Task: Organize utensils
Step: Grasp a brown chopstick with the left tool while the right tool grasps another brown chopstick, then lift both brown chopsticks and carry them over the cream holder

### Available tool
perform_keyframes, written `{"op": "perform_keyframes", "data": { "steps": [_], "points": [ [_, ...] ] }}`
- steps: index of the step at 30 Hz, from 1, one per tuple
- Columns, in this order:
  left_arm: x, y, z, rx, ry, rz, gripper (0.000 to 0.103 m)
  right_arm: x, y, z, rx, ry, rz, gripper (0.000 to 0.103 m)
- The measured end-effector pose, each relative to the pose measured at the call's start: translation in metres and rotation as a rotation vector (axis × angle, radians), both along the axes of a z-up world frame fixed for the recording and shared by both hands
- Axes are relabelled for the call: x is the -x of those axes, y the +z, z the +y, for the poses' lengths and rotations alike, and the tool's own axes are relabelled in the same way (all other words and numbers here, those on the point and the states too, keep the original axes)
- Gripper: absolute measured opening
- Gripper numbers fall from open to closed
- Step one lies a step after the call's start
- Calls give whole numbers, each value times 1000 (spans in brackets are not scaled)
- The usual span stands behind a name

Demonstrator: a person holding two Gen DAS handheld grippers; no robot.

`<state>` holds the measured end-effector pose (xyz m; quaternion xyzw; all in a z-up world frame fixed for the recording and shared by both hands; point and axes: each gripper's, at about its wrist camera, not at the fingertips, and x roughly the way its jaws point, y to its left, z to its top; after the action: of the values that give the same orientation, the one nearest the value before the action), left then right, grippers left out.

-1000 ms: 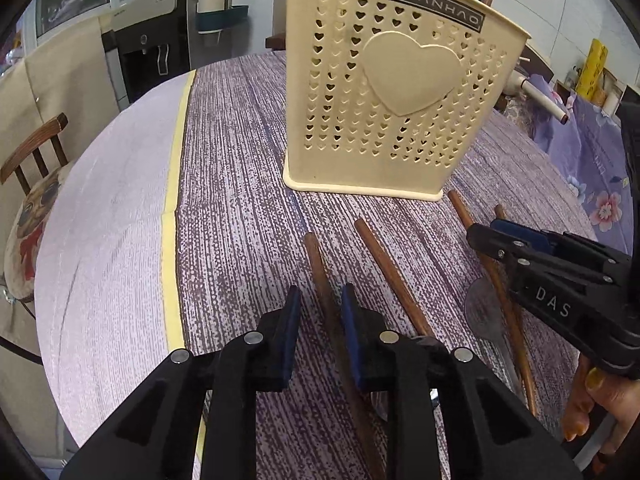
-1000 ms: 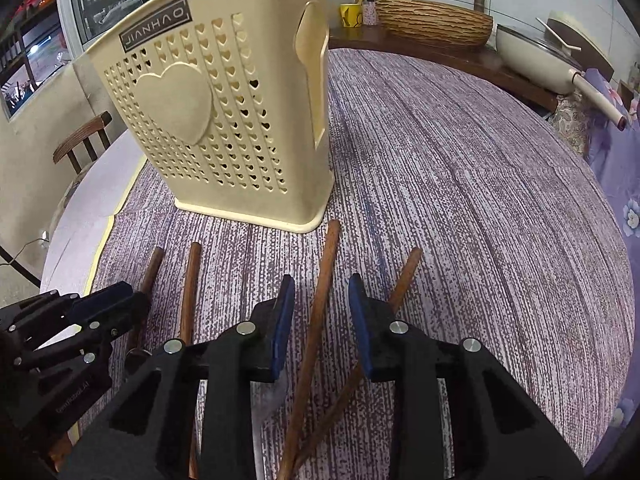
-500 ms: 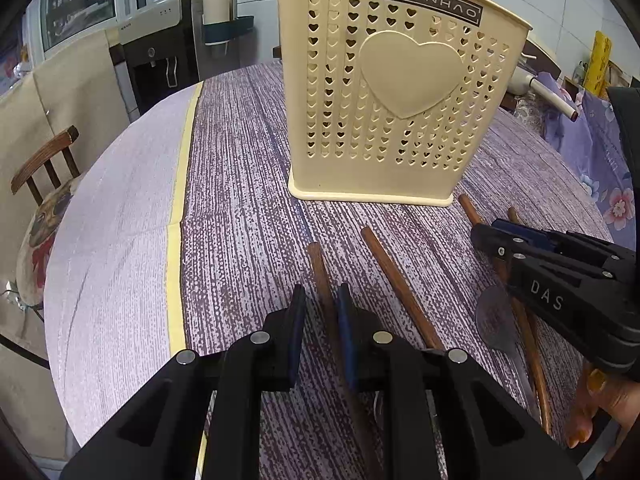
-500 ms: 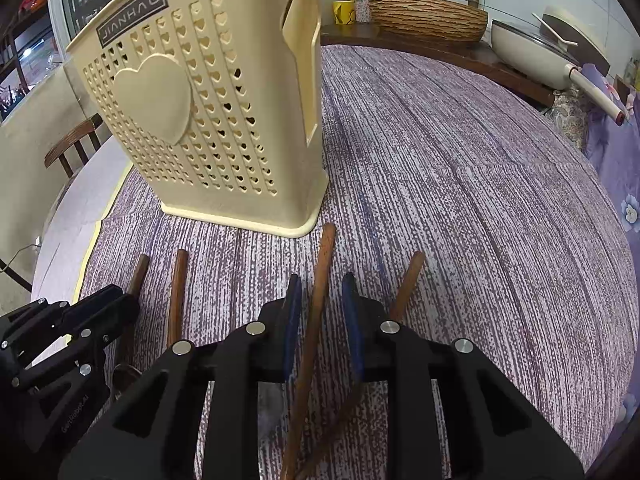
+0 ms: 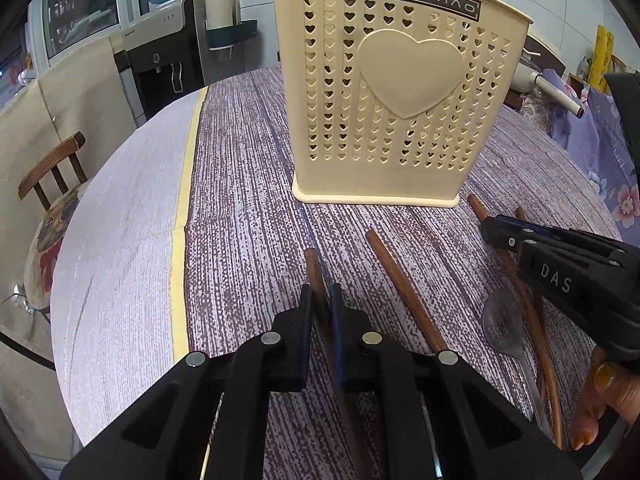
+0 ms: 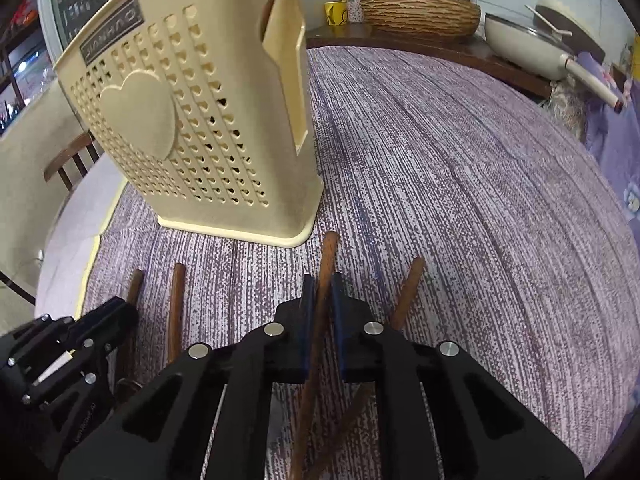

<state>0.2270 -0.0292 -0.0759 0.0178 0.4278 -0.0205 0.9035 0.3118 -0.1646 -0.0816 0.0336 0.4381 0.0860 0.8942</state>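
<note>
A cream heart-pierced utensil holder (image 5: 400, 120) (image 6: 192, 140) stands upright on the purple tablecloth. Several brown wooden-handled utensils lie in front of it. My left gripper (image 5: 320, 292) has its jaws closing, and the blue pads press on the leftmost handle (image 5: 311, 264). A second handle (image 5: 400, 288) lies just to its right. My right gripper (image 6: 321, 280) is likewise closing, pads pinching a long wooden handle (image 6: 329, 248) that points at the holder's corner. Another handle (image 6: 406, 292) lies free to its right. A metal spoon bowl (image 5: 502, 328) rests beneath the right gripper (image 5: 490, 226).
A wooden chair (image 5: 52, 164) stands past the table's left edge, and a water dispenser (image 5: 160, 52) behind it. A white pan (image 6: 528, 48) and a woven basket (image 6: 420, 12) sit on the counter beyond the table. A person's fingers (image 5: 600, 400) hold the right gripper.
Both pairs of jaws have narrowed from a wide gap until the pads touch the wooden handles between them. Neither hand has shifted much.
</note>
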Motion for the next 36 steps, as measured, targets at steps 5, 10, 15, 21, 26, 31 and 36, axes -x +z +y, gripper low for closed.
{"op": "perform_keyframes", "data": {
  "steps": [5,10,15,21,26,31,36],
  "points": [
    [0,0,1,7,-1,3,9,-2,0,1,-24,2,2,9],
    [-2,1,5,31,-1,12,9,-3,3,-5,-63,3,6,9],
    [-3,5,11,63,-4,5,8,1,15,-14,-129,22,-13,8],
    [3,24,21,119,-12,-39,8,11,37,-28,-237,62,-44,8],
    [10,49,28,162,-27,-101,8,27,61,-37,-300,92,-105,8],
    [20,73,35,209,-43,-159,8,42,87,-44,-347,123,-165,8],
    [33,93,42,231,-59,-222,8,62,111,-56,-348,149,-229,8]
  ]
}}
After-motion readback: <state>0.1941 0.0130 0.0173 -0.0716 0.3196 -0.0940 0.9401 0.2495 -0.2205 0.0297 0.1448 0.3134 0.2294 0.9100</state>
